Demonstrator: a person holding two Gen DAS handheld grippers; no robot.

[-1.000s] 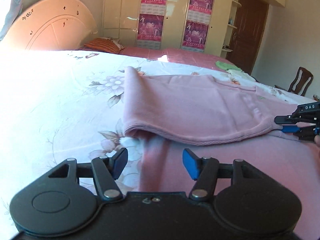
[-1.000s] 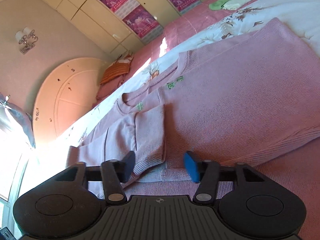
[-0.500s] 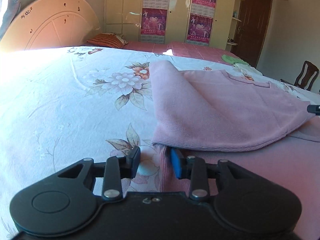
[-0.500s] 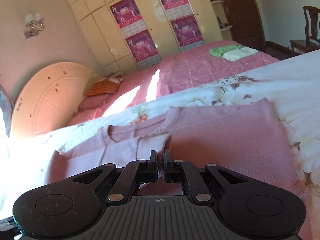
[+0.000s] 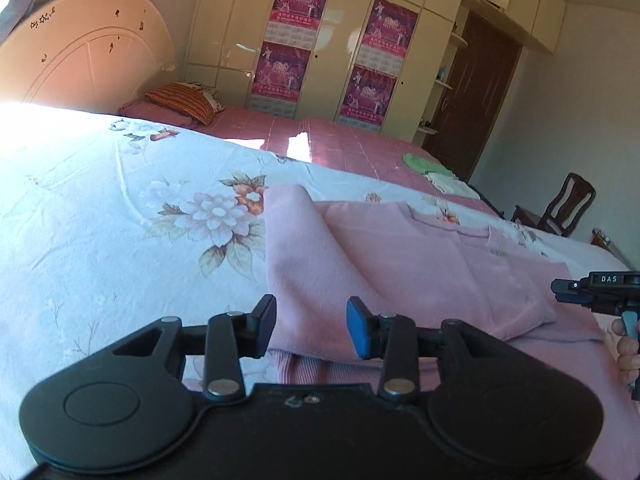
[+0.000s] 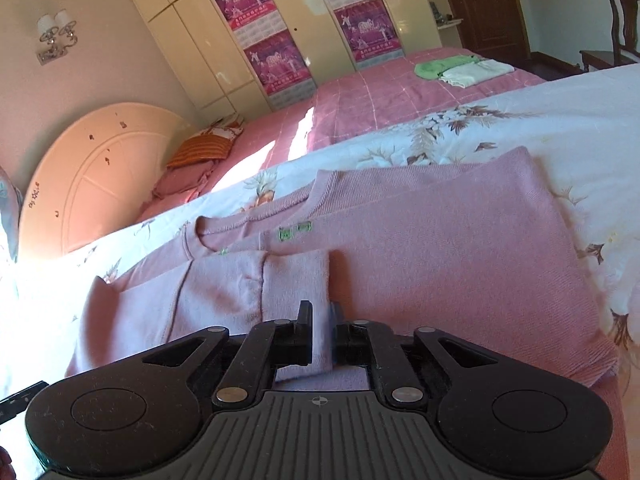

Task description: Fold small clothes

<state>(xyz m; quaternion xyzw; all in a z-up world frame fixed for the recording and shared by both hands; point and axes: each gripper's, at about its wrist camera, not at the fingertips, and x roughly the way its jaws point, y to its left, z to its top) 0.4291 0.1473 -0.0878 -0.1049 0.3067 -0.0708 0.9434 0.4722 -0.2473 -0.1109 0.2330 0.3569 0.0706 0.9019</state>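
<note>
Both grippers lifted a bit since earlier frame. Left gripper jaws just widened, now apart w/ sweater edge between, pads not pressing. Right gripper jaws just reopened, narrow gap, folded sleeve in it; can't tell if pinched. Sweater lies flat on flowered sheet of bed.
</note>
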